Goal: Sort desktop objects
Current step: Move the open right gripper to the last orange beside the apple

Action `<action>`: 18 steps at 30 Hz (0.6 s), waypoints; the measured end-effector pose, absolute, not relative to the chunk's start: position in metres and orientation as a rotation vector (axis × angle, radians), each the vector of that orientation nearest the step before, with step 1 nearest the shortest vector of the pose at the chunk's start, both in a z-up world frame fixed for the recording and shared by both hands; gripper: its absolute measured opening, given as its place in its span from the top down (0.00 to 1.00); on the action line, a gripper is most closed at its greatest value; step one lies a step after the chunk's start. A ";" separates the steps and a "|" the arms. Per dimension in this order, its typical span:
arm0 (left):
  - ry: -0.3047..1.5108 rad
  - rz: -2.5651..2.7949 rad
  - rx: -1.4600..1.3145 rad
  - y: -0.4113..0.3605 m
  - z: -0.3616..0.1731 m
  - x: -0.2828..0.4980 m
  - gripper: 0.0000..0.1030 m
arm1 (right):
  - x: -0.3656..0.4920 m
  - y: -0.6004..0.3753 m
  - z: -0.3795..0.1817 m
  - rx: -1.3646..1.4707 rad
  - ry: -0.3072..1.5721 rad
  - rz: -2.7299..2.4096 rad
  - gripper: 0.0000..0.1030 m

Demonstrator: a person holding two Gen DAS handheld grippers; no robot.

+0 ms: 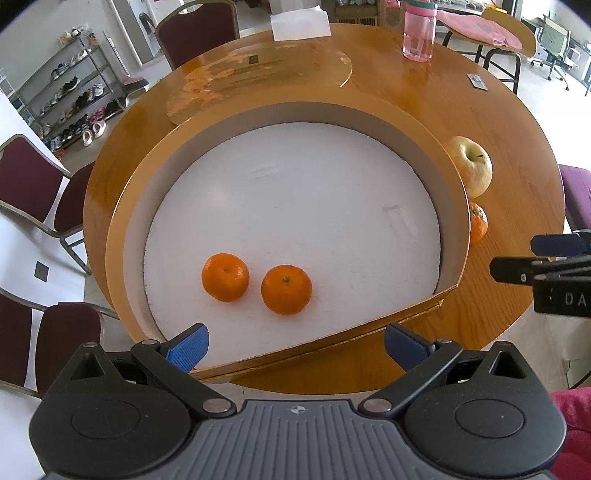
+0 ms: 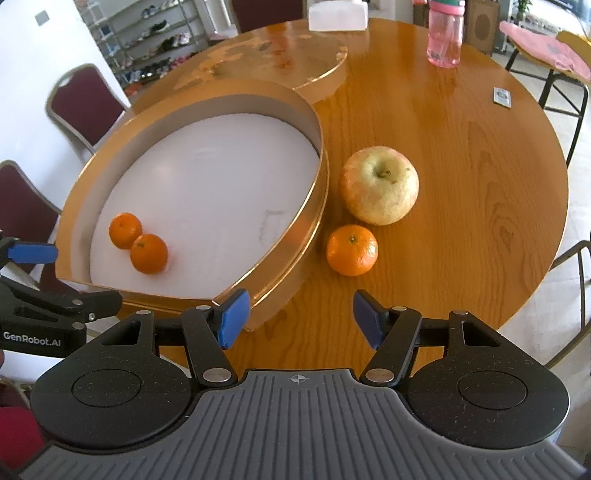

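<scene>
A gold half-round box with a white floor lies on the round wooden table. Two tangerines sit inside it near the straight front wall; the right wrist view shows them touching. Outside the box's curved wall lie a yellow-pink apple and a third tangerine. My left gripper hangs open over the box's front wall, empty. My right gripper stands open over bare table, just short of the third tangerine.
The box's gold lid lies behind the box. A pink water bottle, a white tissue pack and a small card sit farther back. Maroon chairs ring the table; a shoe rack stands at left.
</scene>
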State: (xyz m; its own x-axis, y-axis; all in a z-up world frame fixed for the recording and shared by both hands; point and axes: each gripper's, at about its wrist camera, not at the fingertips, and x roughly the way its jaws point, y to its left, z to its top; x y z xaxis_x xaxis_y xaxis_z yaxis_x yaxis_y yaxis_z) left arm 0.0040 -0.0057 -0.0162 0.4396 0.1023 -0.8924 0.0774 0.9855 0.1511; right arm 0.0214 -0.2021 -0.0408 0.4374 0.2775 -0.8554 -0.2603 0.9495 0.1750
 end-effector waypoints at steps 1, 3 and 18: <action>1.120 0.017 0.179 -0.006 -0.017 0.004 0.01 | 0.023 -0.203 -0.042 0.021 1.070 0.332 0.34; 1.126 0.026 0.175 -0.004 -0.018 0.005 0.01 | 0.026 -0.206 -0.044 0.027 1.072 0.325 0.34; 1.160 0.129 0.167 0.006 -0.018 0.005 0.01 | 0.070 -0.215 -0.088 -0.043 1.079 0.318 0.41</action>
State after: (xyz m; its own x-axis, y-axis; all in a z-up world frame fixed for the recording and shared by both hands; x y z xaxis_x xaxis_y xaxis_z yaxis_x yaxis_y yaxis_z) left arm 0.0049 0.0065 -0.0180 0.3944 0.1874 -0.8996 -0.0149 0.9802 0.1976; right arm 0.0705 -0.2151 -0.0879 0.4312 0.2341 -0.8713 -0.2756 0.9538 0.1199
